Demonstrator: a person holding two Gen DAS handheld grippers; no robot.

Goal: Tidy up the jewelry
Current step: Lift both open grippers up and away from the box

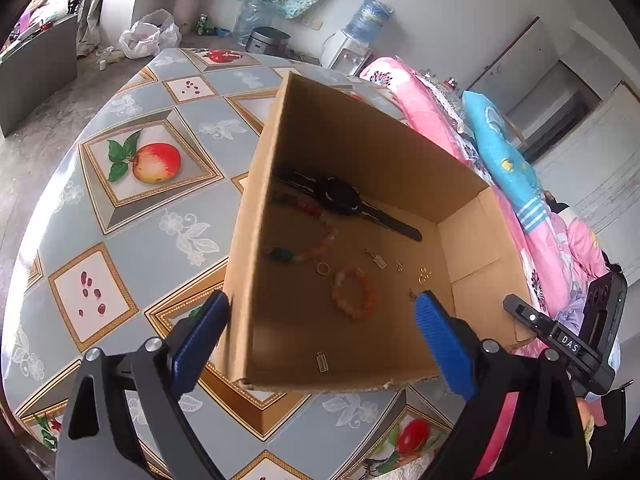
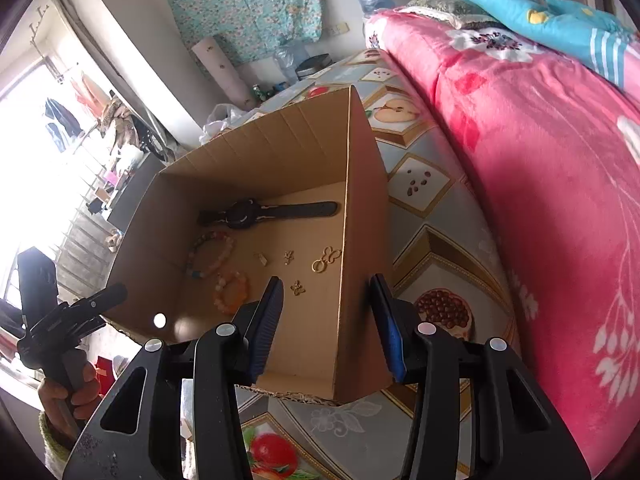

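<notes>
An open cardboard box stands on the fruit-patterned table. On its floor lie a black watch, a long bead strand, an orange bead bracelet, a gold ring and several small gold charms. My left gripper is open wide and straddles the box's near left wall. My right gripper is open too, one finger inside the box and one outside its right wall. Neither holds anything. The watch and orange bracelet also show in the right wrist view.
A pink blanket and a blue pillow lie piled along the table's right side, close to the box. A hand grips the left tool's handle. A water dispenser and bags stand beyond the table's far edge.
</notes>
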